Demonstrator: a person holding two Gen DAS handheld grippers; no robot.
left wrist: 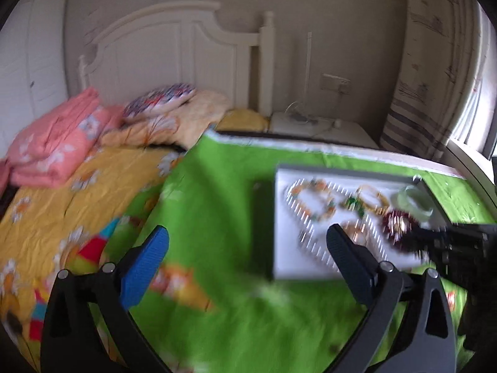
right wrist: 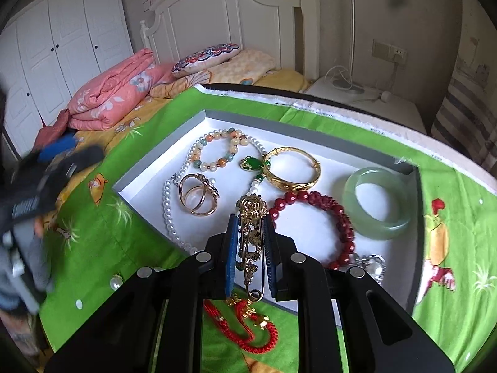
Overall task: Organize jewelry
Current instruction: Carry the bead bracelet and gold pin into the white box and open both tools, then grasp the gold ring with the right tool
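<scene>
A white tray (right wrist: 149,183) with a grey rim lies on the green cloth and holds a pearl necklace (right wrist: 167,205), a multicolour bead bracelet (right wrist: 214,149), gold rings (right wrist: 197,197), a gold bangle (right wrist: 293,168), a green pendant (right wrist: 251,164), a dark red bead bracelet (right wrist: 338,217) and a jade bangle (right wrist: 377,202). My right gripper (right wrist: 251,227) is shut on a gold brooch pin (right wrist: 251,239) held over the tray's near edge. My left gripper (left wrist: 248,248) is open and empty, above the cloth left of the tray (left wrist: 289,248). The left wrist view is blurred.
A red cord ornament (right wrist: 248,329) and a loose pearl earring (right wrist: 115,282) lie on the green cloth (right wrist: 93,233) in front of the tray. Folded pink quilt (right wrist: 115,93), pillow (right wrist: 205,57) and white headboard (right wrist: 223,15) are behind. A nightstand (right wrist: 372,99) stands at right.
</scene>
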